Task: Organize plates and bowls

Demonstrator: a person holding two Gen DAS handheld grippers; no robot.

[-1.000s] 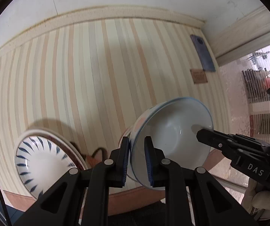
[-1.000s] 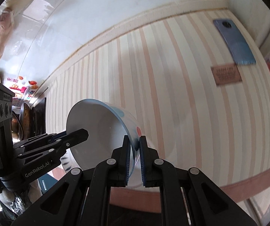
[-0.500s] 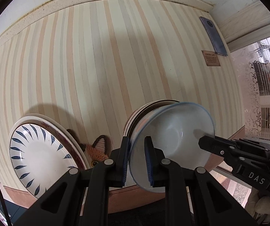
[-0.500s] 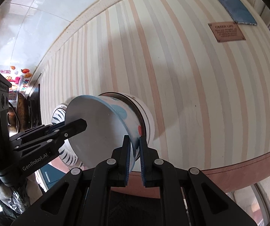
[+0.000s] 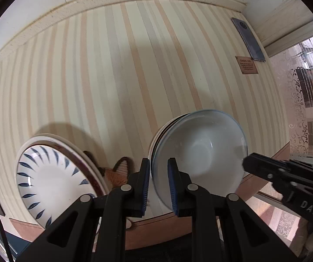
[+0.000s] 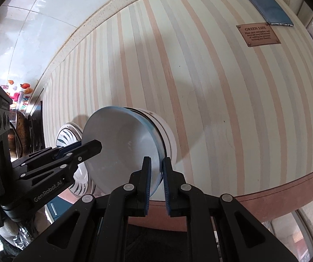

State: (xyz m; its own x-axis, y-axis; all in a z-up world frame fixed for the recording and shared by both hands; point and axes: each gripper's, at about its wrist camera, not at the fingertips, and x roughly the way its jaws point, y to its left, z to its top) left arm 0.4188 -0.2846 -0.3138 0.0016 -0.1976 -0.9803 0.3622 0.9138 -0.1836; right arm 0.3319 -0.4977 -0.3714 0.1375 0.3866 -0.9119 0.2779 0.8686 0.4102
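A white bowl with a blue rim (image 5: 202, 152) sits nested on a stack of bowls (image 6: 167, 131) on the striped table. My left gripper (image 5: 158, 183) straddles its near rim, and the jaws stand slightly apart around it. My right gripper (image 6: 156, 181) straddles the opposite rim (image 6: 159, 152) and is closed on it or nearly so. A stack of plates, the top one with blue leaf marks (image 5: 51, 181), lies to the left of the bowls; it also shows in the right wrist view (image 6: 69, 135).
A fox-pattern item (image 5: 117, 172) lies between the plates and the bowls. A blue phone (image 6: 263, 2) and a brown label (image 6: 258, 35) lie at the far right of the table. The table's brown front edge (image 6: 276, 190) runs close to the bowls.
The bowl came down from a tilted, lifted position onto the bowl stack. Both grippers lowered with it. My left jaws have widened a little around the rim.
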